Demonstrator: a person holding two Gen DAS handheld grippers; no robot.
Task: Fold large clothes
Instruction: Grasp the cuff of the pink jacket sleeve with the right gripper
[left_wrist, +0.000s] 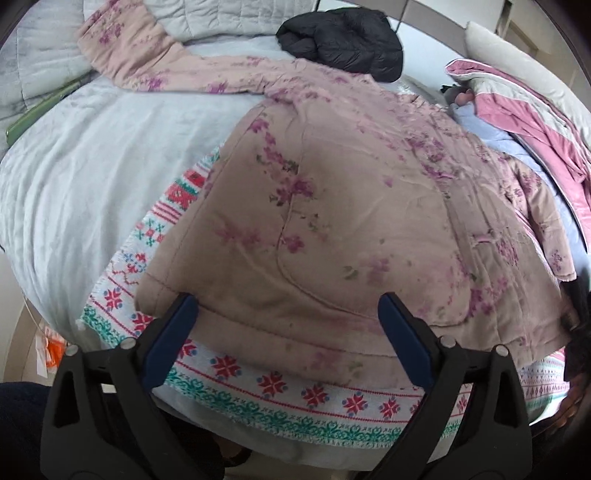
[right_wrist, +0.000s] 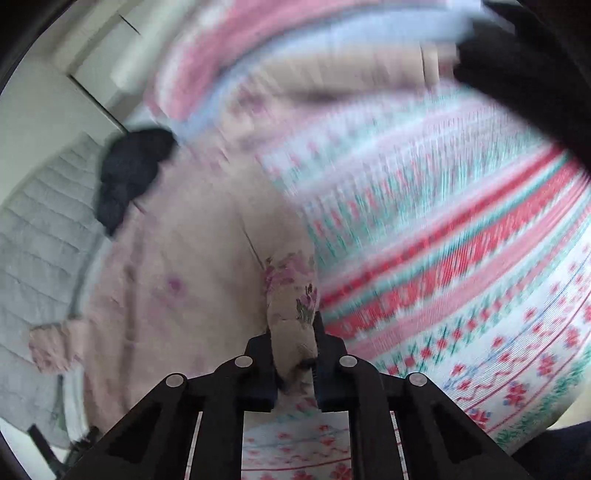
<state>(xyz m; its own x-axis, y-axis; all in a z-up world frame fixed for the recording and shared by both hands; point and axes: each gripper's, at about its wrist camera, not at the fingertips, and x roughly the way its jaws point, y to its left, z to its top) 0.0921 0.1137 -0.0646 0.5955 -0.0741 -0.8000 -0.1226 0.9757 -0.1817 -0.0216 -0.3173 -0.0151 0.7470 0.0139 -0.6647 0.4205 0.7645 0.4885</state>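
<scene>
A padded pink jacket with purple flowers (left_wrist: 332, 206) lies spread on the bed, one sleeve (left_wrist: 147, 62) stretched to the far left. My left gripper (left_wrist: 288, 310) stands open just above the jacket's near hem, its blue pads (left_wrist: 402, 332) wide apart with only the hem's edge under them. In the blurred right wrist view the same jacket (right_wrist: 177, 280) fills the lower left, and my right gripper (right_wrist: 293, 332) is shut on a bunched fold of its flowered edge (right_wrist: 291, 295).
Under the jacket lies a white blanket with red and green knitted patterns (left_wrist: 280, 391), (right_wrist: 461, 258). A black puffer jacket (left_wrist: 343, 40) sits at the far side of the bed. A pink and grey garment (left_wrist: 524, 107) lies at the right. Pale bedding (left_wrist: 74, 177) covers the left.
</scene>
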